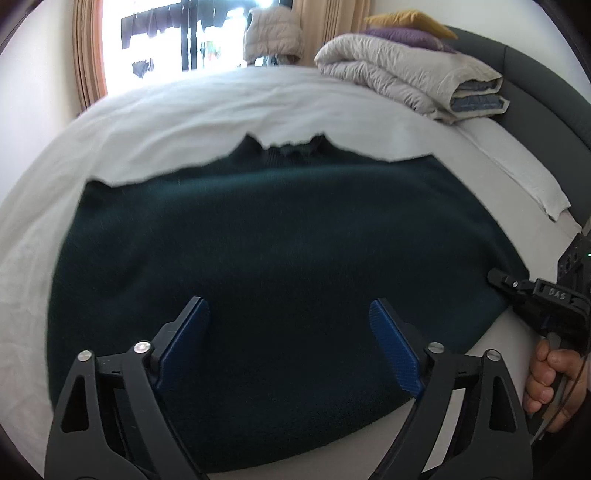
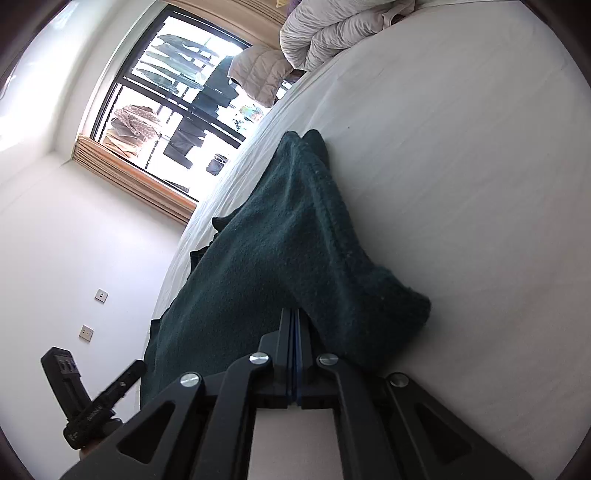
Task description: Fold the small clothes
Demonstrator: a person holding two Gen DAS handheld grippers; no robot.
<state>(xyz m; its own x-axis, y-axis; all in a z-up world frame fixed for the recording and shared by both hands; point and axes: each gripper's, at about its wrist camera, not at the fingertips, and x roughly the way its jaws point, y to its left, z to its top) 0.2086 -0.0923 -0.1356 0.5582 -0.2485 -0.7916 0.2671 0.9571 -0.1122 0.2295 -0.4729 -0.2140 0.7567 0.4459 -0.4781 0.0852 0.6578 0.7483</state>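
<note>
The dark green sweater (image 1: 277, 266) lies spread on the bed (image 1: 184, 110). The right claw (image 2: 294, 325), clamped on its edge, may slip if pulled hard; the left claw (image 1: 290, 325) hovers wide, empty.

From the left wrist we look steeply down, close over the sweater (image 1: 280, 258) spread on the bed (image 1: 184, 107), facing the window (image 1: 177, 33) and the quilt (image 1: 402, 77) beyond. From the right wrist we look low along the bed, rolled sideways, very near the sweater's edge. We see sweater, bed, window and quilt in both views, and each view catches the other gripper at its margin.
</note>
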